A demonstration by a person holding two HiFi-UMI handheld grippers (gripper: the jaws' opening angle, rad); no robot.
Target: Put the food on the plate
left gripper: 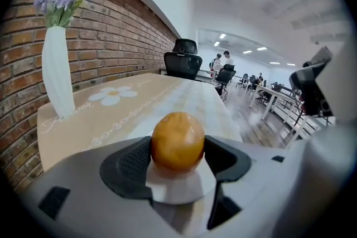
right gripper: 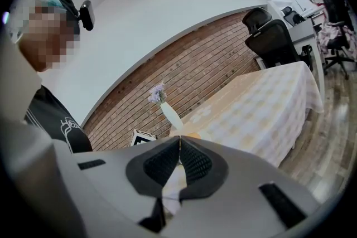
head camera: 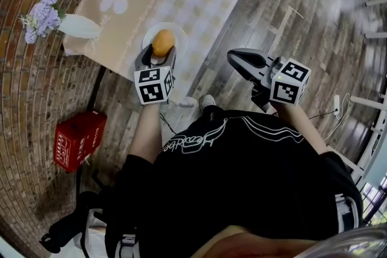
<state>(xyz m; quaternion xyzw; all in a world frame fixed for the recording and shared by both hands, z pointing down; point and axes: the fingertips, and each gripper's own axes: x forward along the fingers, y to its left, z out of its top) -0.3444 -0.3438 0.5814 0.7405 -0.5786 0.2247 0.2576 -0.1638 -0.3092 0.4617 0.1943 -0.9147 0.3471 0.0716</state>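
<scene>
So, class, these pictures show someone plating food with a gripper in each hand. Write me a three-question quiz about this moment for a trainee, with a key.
1. True or false: the right gripper has its fingers together with nothing between them.
2. What do the fingers of the left gripper hold?
A. a round orange food
B. a banana
C. a spoon
3. Fill in the missing word: in the head view, the food sits directly over a white ____ on the table.

Key
1. True.
2. A.
3. plate.
</scene>
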